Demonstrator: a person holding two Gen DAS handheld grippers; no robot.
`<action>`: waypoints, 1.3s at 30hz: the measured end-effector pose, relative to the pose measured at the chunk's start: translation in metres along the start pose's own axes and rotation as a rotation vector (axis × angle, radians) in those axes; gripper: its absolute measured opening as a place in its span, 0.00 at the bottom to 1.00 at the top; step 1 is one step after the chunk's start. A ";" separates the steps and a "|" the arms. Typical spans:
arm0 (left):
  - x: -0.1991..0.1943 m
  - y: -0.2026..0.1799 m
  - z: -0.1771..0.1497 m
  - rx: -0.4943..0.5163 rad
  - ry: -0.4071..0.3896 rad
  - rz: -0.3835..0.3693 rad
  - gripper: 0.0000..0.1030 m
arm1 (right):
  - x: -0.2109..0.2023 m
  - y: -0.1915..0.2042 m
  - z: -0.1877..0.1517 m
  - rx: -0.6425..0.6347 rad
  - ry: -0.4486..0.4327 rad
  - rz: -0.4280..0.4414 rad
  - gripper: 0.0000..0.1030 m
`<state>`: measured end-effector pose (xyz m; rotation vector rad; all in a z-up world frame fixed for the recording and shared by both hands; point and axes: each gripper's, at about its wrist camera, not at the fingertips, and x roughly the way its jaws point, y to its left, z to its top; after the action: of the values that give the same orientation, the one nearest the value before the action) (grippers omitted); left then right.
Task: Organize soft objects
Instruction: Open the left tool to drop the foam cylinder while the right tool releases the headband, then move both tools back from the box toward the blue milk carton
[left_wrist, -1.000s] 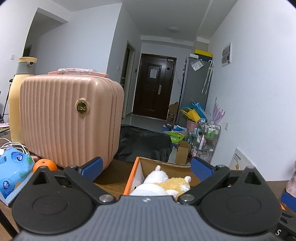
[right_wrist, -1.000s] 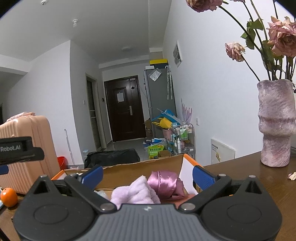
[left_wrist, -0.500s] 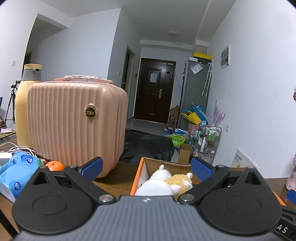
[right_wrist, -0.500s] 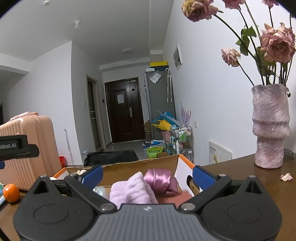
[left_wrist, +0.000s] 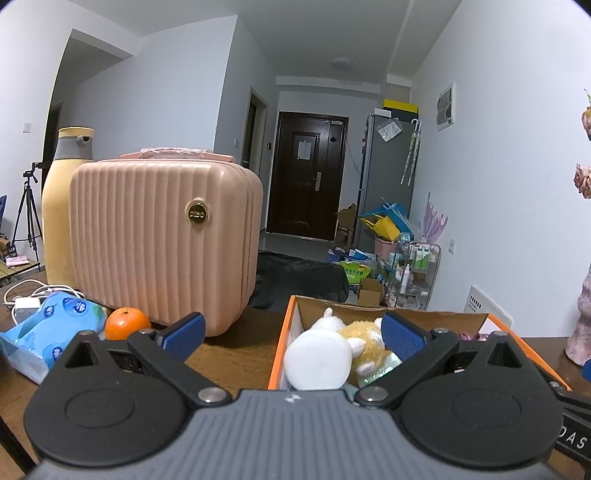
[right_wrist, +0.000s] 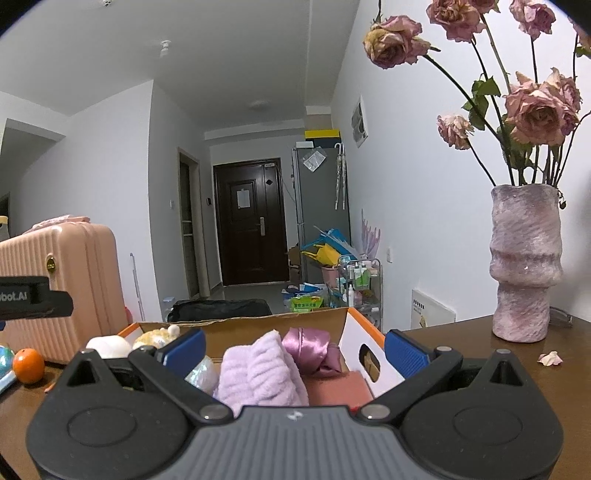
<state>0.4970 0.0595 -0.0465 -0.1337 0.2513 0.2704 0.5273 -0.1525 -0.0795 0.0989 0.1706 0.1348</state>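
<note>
- Now both tools stand spread wide with nothing between their fingers: the left tool (left_wrist: 291, 332) and the right tool (right_wrist: 293, 349).
- The soft things sit inside the cardboard box (right_wrist: 354, 332) on the brown surface (right_wrist: 480, 354).
- A white plush (left_wrist: 317, 356) and a yellow plush (left_wrist: 364, 339) lie straight ahead of the left tool, at the box's left end.
- A lilac towel (right_wrist: 258, 373) and a purple satin cloth (right_wrist: 308, 347) lie dead ahead of the right tool, which looks nearer to them.
</note>
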 end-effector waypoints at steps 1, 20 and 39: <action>-0.002 0.001 -0.001 0.001 0.002 0.000 1.00 | -0.003 0.000 -0.001 -0.002 0.000 -0.001 1.00; -0.051 0.010 -0.020 0.036 0.029 0.007 1.00 | -0.054 -0.011 -0.011 -0.032 0.017 -0.010 1.00; -0.103 0.021 -0.041 0.076 0.066 -0.010 1.00 | -0.108 -0.024 -0.021 -0.073 0.046 0.006 1.00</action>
<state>0.3857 0.0469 -0.0605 -0.0687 0.3265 0.2466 0.4214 -0.1892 -0.0853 0.0234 0.2106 0.1497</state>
